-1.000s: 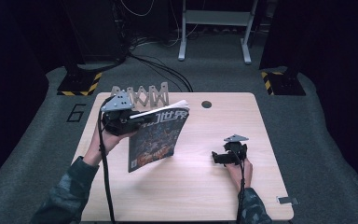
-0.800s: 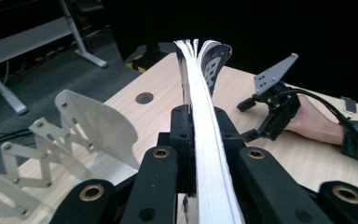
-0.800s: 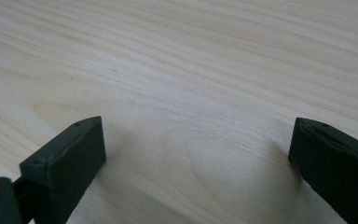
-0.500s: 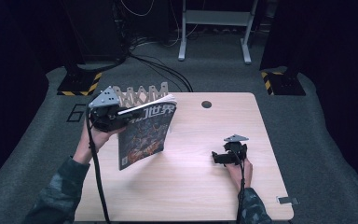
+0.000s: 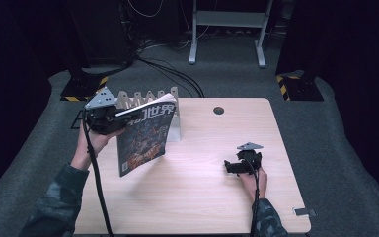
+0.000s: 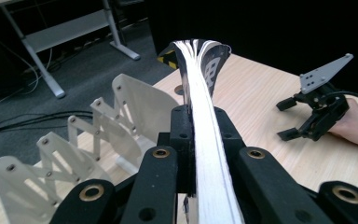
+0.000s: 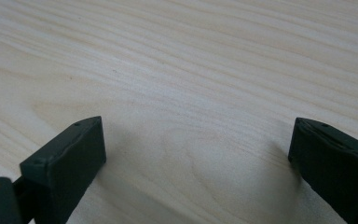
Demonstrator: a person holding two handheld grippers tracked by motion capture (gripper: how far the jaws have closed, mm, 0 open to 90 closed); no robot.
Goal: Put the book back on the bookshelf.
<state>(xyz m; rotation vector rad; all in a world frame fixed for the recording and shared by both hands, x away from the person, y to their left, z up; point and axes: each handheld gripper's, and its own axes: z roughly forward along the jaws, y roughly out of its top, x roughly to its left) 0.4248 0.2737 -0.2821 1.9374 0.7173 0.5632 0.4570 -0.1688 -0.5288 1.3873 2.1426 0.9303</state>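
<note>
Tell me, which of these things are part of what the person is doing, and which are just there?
In use:
- magazine, clamped in the left gripper
- white slotted rack just behind it

Idle or background:
- right gripper, open, resting on the table
- cables on the floor

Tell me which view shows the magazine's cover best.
The high view: the magazine hangs with its printed cover facing the camera. The left gripper view has it edge-on, page edges clamped between the jaws. The right gripper view looks at bare table.
</note>
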